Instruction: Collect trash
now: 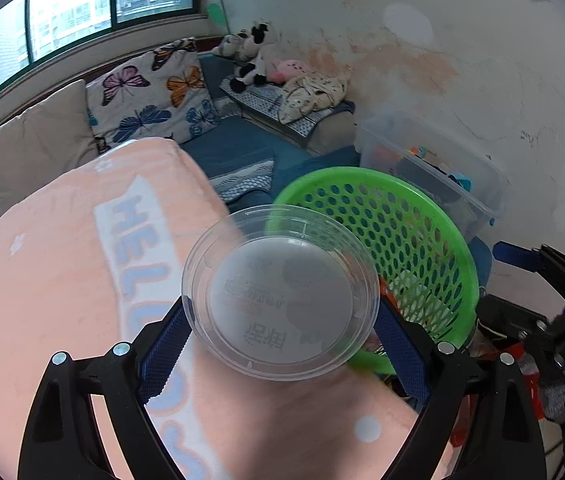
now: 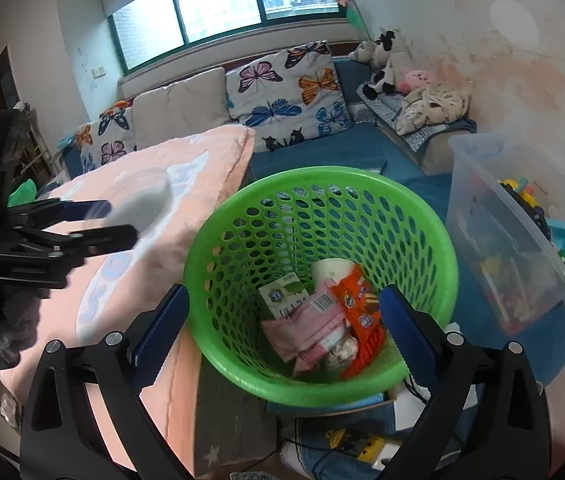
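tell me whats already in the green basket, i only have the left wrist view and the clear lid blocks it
Observer: In the right wrist view the green basket holds an orange wrapper, a pink packet and a small carton.
Operator: any cup in there
Observer: Yes, a white paper cup lies on its side against the back wall.
Operator: is the right gripper holding anything
Observer: No, the right gripper is open over the basket with nothing between its fingers.
Operator: and my lid
Observer: The left gripper carries the clear lid over the peach blanket, left of the basket.
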Available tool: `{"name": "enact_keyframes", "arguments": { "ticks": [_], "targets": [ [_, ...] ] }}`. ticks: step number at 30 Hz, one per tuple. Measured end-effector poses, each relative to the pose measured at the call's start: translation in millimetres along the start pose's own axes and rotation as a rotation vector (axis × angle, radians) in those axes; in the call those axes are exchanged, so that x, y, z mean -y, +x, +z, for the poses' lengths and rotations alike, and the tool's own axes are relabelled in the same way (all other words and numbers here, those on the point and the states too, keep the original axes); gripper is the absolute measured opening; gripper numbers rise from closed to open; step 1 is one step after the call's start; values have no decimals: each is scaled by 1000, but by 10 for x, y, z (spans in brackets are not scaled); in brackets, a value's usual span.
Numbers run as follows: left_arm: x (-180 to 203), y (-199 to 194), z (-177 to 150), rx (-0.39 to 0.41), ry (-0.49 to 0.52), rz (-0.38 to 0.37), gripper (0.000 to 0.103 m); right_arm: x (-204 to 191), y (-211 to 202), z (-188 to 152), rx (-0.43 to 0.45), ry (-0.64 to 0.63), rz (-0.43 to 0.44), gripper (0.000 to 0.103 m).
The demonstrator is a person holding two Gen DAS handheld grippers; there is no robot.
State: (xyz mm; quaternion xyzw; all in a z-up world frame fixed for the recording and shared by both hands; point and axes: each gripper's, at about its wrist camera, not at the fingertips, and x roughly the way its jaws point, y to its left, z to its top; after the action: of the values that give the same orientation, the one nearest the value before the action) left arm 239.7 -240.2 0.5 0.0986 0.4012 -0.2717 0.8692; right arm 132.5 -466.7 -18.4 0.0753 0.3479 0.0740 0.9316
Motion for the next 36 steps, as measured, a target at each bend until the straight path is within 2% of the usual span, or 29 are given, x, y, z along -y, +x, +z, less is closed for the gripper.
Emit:
{"name": "enact_keyframes", "arguments": {
  "ticks": [14, 23, 36],
  "targets": [
    [409, 347, 76, -57, 49, -38, 87, 186, -209, -197, 24, 85, -4, 96],
    [523, 440, 49, -78, 63, -55, 87, 227, -269, -275, 34, 118, 2, 96],
    [557, 293, 22, -45, 88, -48, 90, 188, -303, -296, 41, 126, 14, 96]
  ]
}}
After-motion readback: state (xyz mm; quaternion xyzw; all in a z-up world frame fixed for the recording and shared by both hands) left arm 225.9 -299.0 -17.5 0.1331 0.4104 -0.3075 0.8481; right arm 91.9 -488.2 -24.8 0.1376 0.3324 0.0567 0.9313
